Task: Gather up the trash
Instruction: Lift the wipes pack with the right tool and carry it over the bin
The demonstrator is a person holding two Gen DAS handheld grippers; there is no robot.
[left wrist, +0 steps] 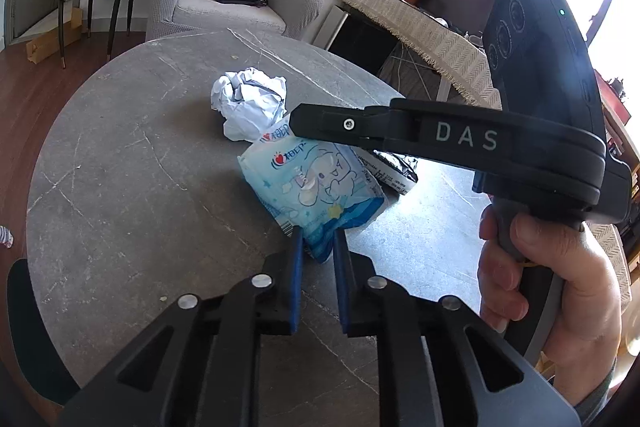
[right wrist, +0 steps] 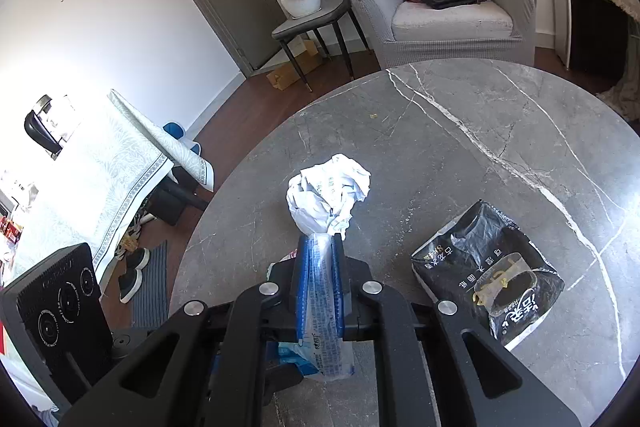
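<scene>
Trash is lying scattered near the middle of the round grey marble table (right wrist: 460,115), probably because the bare top is keeping every piece within reach of both hands. Going down in size, the black pack (right wrist: 486,279) is resting flat toward the right side in the right wrist view, apart from the rest and touched by nothing, so it is likely waiting its turn. The blue wrapper (left wrist: 316,187), a light plastic pouch with a cartoon print, is being held at both ends: the left gripper (left wrist: 318,251) is closing its blue pads on the near end, and the right gripper (right wrist: 320,267) is clamping the far end tight, with the film bunching up between its fingers. Two grips on one limp pouch suggest the person is stretching it or holding its mouth steady, perhaps to use it as a bag for the other scraps, though that is only a guess. The paper ball (right wrist: 328,199) is sitting just beyond the right gripper's tips, touching or nearly touching the pouch, which is putting it in easy line for the next pick. A hand (left wrist: 548,279) is wrapping around the right gripper's handle.
</scene>
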